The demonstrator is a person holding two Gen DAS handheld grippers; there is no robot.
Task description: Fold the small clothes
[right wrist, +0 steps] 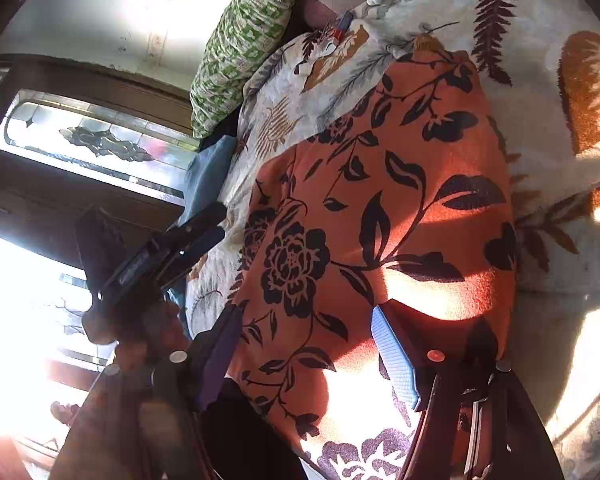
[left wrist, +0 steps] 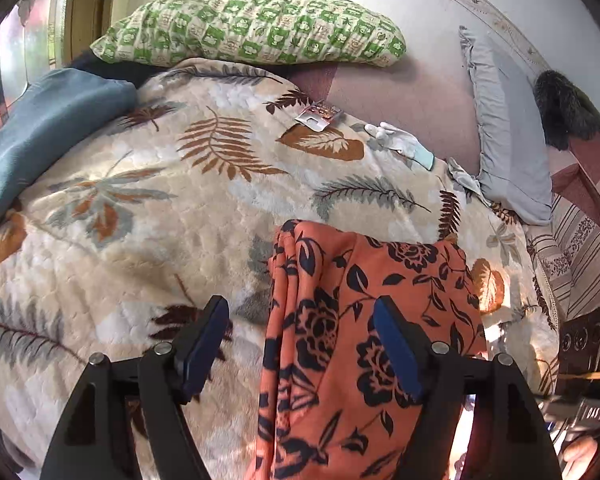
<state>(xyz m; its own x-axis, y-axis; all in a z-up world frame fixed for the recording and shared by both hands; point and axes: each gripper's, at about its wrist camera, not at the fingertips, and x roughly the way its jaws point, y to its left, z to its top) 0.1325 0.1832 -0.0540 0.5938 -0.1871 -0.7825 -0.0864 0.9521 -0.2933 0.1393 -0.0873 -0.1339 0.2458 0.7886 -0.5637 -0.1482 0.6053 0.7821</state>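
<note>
Both grippers — left gripper (left wrist: 300, 344), right gripper (right wrist: 306, 354) — gape wide over the orange floral garment (left wrist: 364, 320), gripping nothing.

One orange floral garment (left wrist: 364, 344) lies on one leaf-print blanket (left wrist: 140, 200). Pillows number two, one green-checked pillow (left wrist: 252, 28) and one grey pillow (left wrist: 508, 128), and there is also one blue folded cloth (left wrist: 40, 132), one white glove (left wrist: 396, 138) and one small packet (left wrist: 320, 116). Two grippers show, the left gripper (left wrist: 300, 344) and the right gripper (right wrist: 308, 356), each with two fingers.
</note>
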